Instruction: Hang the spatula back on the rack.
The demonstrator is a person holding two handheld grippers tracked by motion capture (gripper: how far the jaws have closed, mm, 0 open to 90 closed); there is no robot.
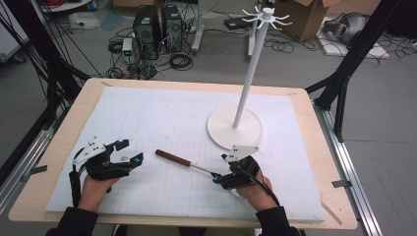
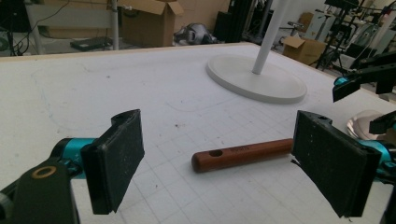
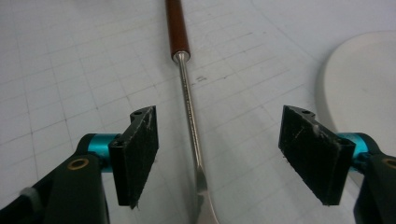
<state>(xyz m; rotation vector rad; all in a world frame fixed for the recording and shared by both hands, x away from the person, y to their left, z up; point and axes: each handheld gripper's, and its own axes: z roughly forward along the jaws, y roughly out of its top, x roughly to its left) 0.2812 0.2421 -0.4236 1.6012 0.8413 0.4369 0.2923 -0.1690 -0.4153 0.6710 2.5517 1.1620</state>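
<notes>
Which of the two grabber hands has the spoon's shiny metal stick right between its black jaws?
The right gripper. The metal shaft of the spoon runs between its open jaws. The left gripper is open too, beside the wooden handle end.

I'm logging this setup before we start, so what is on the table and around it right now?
Ladle: one, brown wooden handle and metal shaft, lying on the mat in front of the stand, its shaft between the right claw's open jaws.
Stand: one, white, round base and tall pole with hooks on top, on the mat's far right.
Mat: one, white with a faint grid, covering the table.
Table: one, light wood.
Computer towers: two, black, on the floor beyond.
Cardboard box: one, brown, on the floor far right.
Left claw: one, black, open, left of the handle.
Right claw: one, black, open.
</notes>
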